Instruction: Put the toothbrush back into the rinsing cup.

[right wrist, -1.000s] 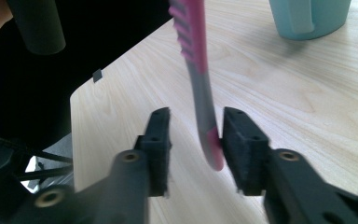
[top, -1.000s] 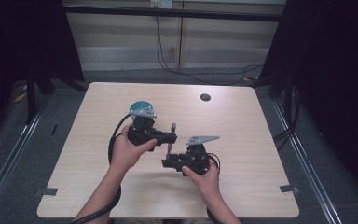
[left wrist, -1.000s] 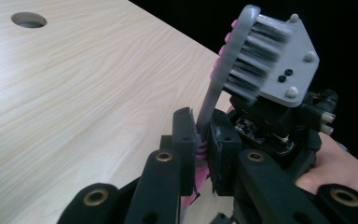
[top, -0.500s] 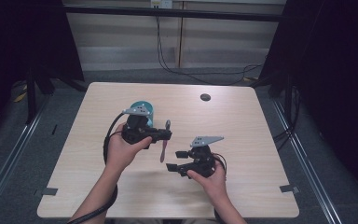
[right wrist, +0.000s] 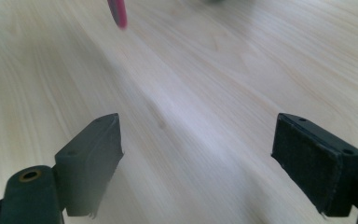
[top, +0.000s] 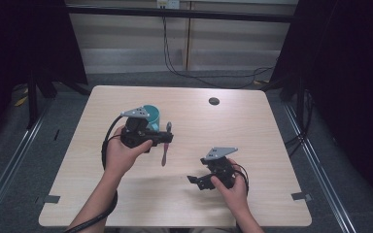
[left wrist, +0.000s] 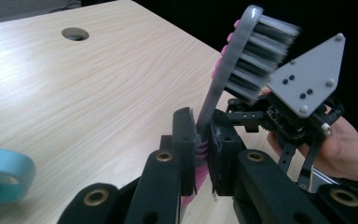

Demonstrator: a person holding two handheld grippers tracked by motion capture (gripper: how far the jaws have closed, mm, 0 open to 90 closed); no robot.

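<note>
My left gripper [top: 166,139] [left wrist: 204,140] is shut on a grey and pink toothbrush [top: 165,145] [left wrist: 235,60] and holds it above the table, bristle head up. A teal cup [top: 151,115] [left wrist: 2,175] stands on the table just behind that gripper. My right gripper [top: 194,180] [right wrist: 205,149] is low over the table's front right, open, with nothing between its fingers. The pink end of the toothbrush [right wrist: 118,11] hangs at the top of the right gripper view. The right hand and its grey plate [left wrist: 307,77] are visible behind the brush in the left gripper view.
The light wooden table [top: 252,131] has a round cable hole [top: 213,101] [left wrist: 74,33] near its far edge. Black curtains flank the table on both sides. Cables run along the floor behind it.
The left gripper has carried the toothbrush left and back toward the cup. The right gripper has let go, opened, and drawn away to the front right.
</note>
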